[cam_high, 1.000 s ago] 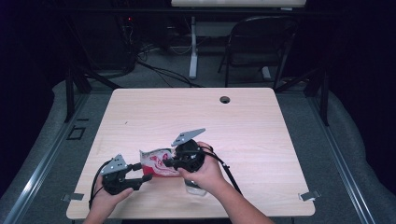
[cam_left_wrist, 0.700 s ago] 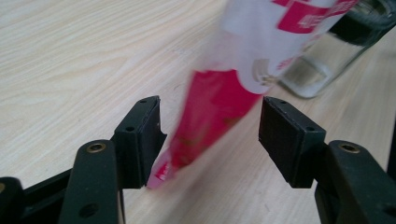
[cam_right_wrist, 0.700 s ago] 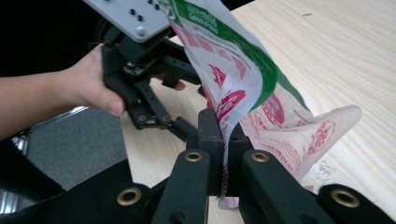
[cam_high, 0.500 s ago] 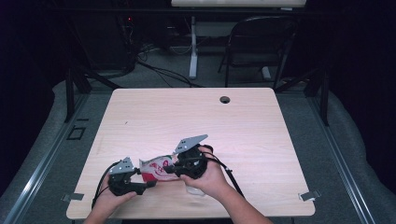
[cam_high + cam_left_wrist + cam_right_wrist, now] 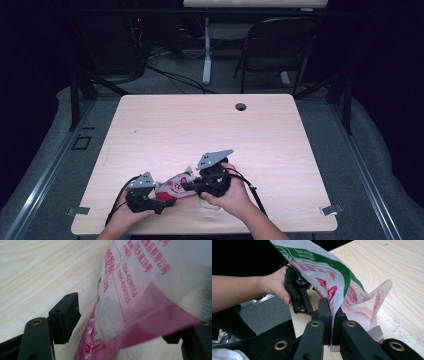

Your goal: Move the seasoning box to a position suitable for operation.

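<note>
My right gripper [image 5: 331,315] is clamped on the edge of a printed plastic bag [image 5: 329,285]. Beyond it, my left hand [image 5: 275,282] holds the other gripper [image 5: 298,293] over the wooden table [image 5: 392,270].

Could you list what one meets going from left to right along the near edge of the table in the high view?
Left gripper, its jaws just opened with the bag between them → printed plastic bag → right gripper, clamped on the bag → metal clip at the table's edge.
</note>
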